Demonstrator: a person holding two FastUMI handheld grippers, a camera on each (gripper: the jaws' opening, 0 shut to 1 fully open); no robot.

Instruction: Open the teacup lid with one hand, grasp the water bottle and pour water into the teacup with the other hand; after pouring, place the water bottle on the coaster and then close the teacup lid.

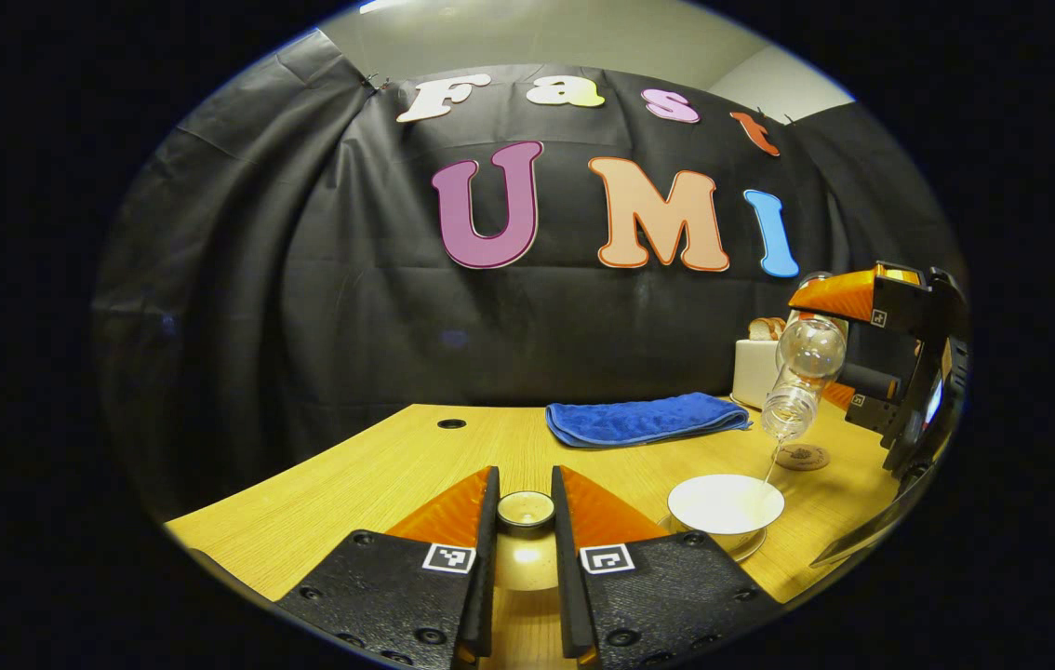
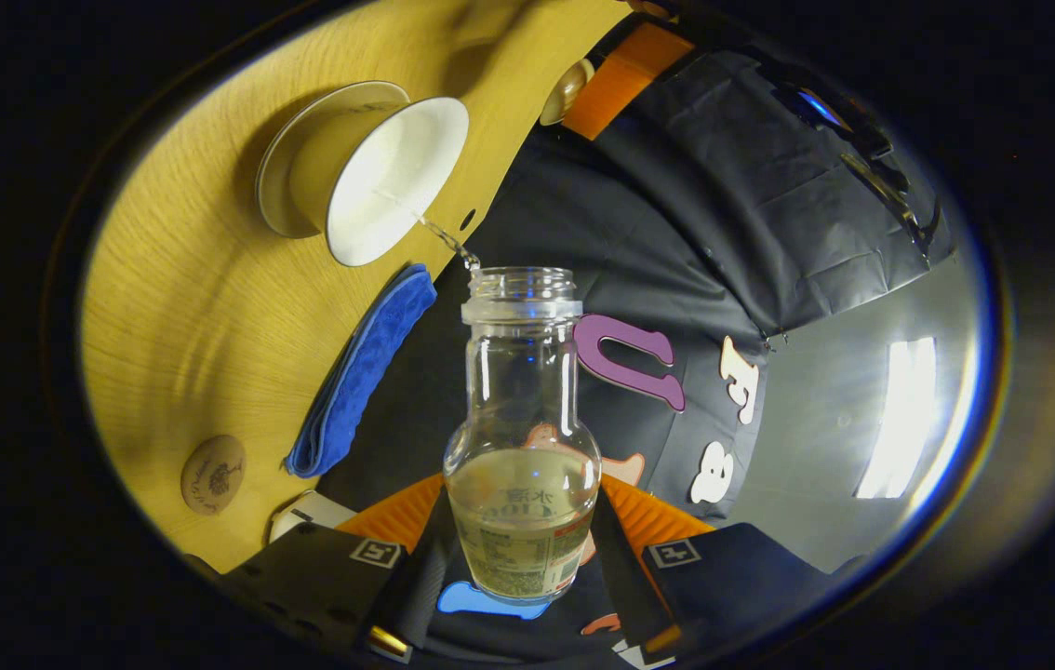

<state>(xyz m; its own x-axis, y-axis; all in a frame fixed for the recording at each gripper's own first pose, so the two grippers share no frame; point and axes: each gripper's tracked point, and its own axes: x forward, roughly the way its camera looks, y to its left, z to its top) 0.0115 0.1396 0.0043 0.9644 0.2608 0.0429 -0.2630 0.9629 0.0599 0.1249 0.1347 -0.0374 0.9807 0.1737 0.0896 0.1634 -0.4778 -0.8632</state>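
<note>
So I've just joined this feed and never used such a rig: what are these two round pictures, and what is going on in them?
Each picture comes from a camera riding on a hand-held two-finger gripper, looking along its fingers.

In the left gripper view, the left gripper holds the small round teacup lid by its knob above the light wooden table.

The right gripper view is tipped over because the right gripper tilts a clear glass water bottle, pouring a thin stream into the open white teacup on its saucer.

Also on the table: a folded blue towel and a round brown coaster, bare, waiting for the bottle.
</note>
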